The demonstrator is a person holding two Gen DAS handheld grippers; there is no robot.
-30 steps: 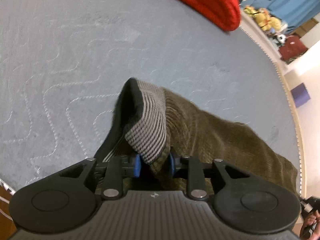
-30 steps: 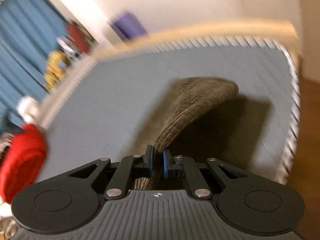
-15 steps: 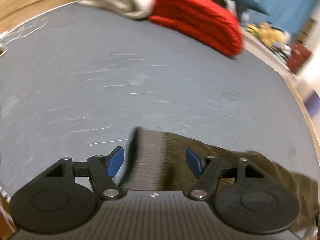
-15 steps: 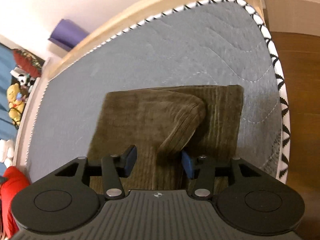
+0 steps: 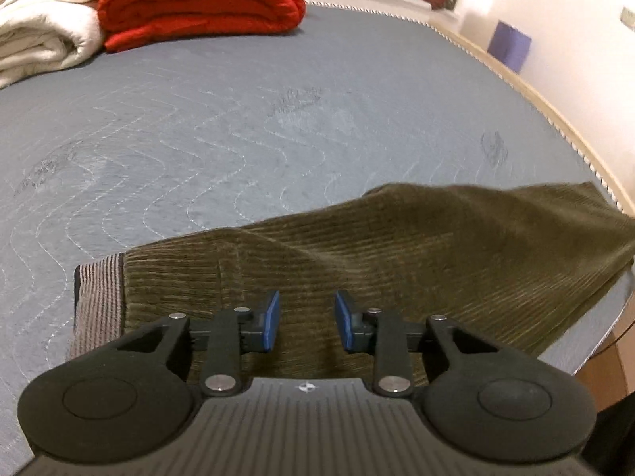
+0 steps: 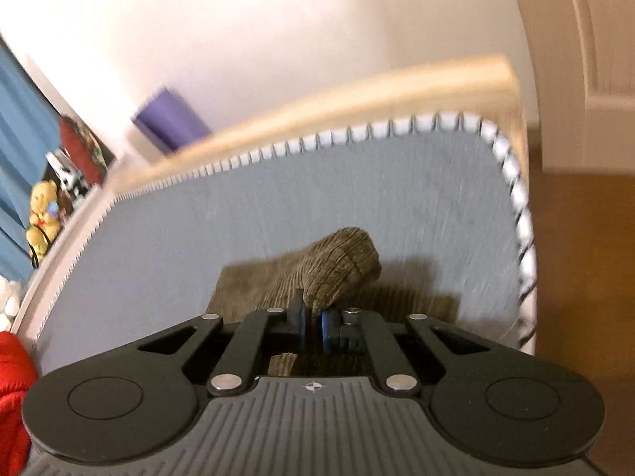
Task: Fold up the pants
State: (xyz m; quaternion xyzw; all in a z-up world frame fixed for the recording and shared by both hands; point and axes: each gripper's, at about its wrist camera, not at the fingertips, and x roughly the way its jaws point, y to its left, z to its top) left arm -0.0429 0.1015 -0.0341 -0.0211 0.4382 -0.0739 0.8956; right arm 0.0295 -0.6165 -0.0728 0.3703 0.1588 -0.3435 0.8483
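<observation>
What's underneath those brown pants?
The olive corduroy pants lie on a grey quilted mattress, seen all around them. Whatever sits directly beneath the cloth is covered and cannot be seen.

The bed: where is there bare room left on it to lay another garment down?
The widest bare patch of the grey mattress lies between the olive pants in front and the red blanket and white blanket at the far end. A smaller strip lies beyond the pants toward the piped edge. It is crowded at the blankets and around the pants.
</observation>
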